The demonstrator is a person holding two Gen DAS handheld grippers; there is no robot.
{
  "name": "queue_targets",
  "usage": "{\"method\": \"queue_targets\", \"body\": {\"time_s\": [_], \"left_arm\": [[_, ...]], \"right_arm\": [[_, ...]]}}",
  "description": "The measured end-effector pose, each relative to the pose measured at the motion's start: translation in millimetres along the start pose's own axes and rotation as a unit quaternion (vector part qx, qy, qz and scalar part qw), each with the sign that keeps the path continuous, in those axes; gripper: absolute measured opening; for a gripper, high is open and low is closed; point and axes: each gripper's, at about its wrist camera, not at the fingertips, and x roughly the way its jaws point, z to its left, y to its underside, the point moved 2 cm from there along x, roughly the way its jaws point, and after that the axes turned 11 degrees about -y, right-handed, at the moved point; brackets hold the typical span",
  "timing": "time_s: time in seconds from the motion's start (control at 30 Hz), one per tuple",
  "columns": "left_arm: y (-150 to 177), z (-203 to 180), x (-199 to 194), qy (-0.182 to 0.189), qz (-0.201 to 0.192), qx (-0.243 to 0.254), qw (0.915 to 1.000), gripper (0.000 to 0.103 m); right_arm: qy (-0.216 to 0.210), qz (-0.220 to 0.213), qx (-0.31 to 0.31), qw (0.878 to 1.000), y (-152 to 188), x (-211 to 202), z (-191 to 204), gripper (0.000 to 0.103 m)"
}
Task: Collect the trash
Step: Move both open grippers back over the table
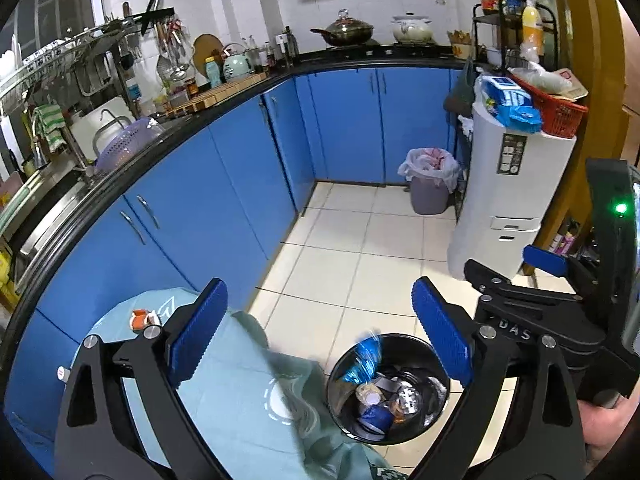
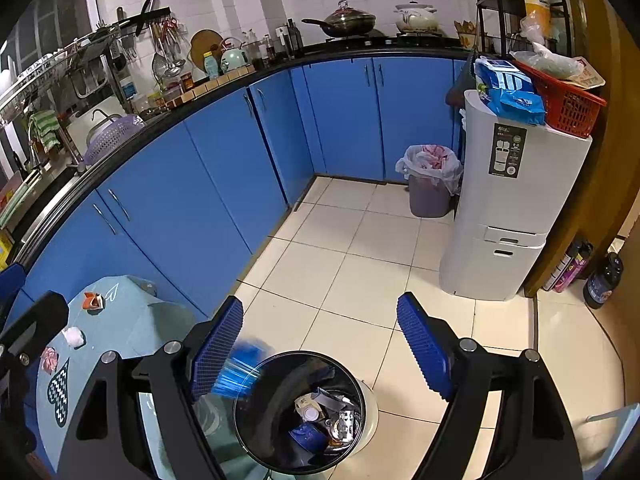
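Note:
A black round trash bin (image 1: 340, 392) stands on the tiled floor beside a table with a teal cloth (image 1: 240, 400). It holds several wrappers and cups. My left gripper (image 1: 320, 332) hangs open above the bin. A shiny blue wrapper (image 1: 362, 360), blurred, is in the air just over the rim, touching neither pad. An orange and white scrap (image 1: 142, 318) lies on the table. My right gripper (image 2: 320, 348) is open and empty over the same bin (image 2: 248, 420), with the blue wrapper (image 2: 240, 372) by its left pad. On the cloth lie an orange scrap (image 2: 94, 300), a white wad (image 2: 74, 336) and a pink wrapper (image 2: 50, 358).
Blue cabinets (image 2: 180, 208) line the left and back. A purple bin with a white liner (image 2: 430, 192) stands in the far corner beside a tall white appliance (image 2: 516, 200) with a red basket on top. Bottles (image 2: 600, 280) stand on the floor at the right.

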Motion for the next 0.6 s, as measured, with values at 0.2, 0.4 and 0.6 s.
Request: {"method": "queue_targets", "body": {"time_s": [0.2,0.4,0.6], "left_arm": [[4.0,9.1,10.1,-0.005,0.019,-0.009,0.9998,0.093],[12.4,39.7,22.2,-0.023,0.039,-0.044,0.998,0.093],[27.3,92.7,30.7,-0.055,0.051,-0.092,0.993,0.093]], "right_arm": [[-0.011,0.006,-0.009,1.0,1.2,7.7,13.7,0.077],[-0.036,0.018,-0.039,0.998,4.4,20.7,51.0,0.077],[-0.054,0.027,-0.067,0.996,4.6,36.8,90.3,0.077]]}}
